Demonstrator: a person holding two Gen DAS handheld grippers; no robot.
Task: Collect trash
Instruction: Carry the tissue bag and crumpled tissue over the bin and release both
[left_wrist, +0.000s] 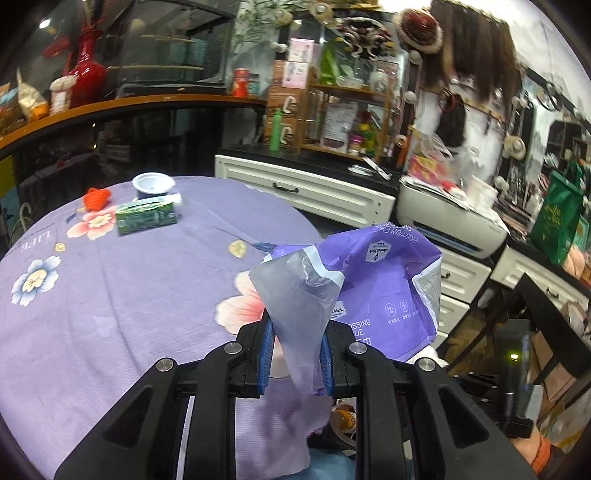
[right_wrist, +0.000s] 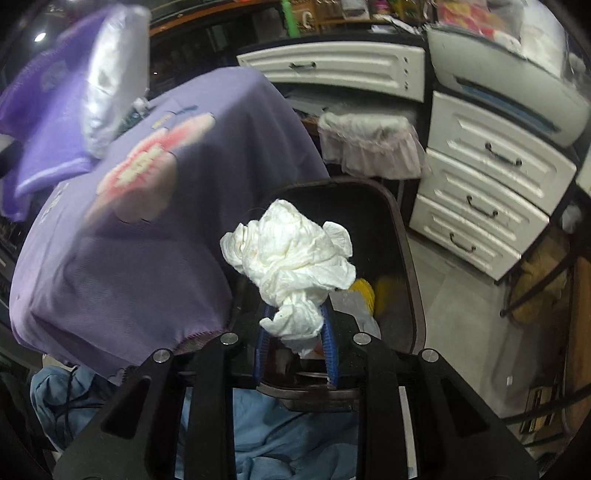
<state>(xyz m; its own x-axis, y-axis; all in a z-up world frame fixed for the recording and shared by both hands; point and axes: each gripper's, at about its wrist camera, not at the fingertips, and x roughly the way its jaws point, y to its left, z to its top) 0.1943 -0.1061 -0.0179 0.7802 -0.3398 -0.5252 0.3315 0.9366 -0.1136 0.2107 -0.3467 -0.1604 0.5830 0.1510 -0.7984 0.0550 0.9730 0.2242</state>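
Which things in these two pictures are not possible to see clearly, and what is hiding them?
- Left wrist view: printed text on the purple wrapper is partly cut off by its own folds.
- Right wrist view: contents of the black bin are mostly hidden behind the crumpled tissue.
- Right wrist view: the purple wrapper is blurred; its print is unreadable.

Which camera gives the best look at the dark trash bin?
The right wrist view. The dark trash bin sits open just beyond the right gripper, which holds a crumpled white tissue in front of its opening. In the left wrist view the bin barely shows, hidden below the left gripper and its purple wrapper.
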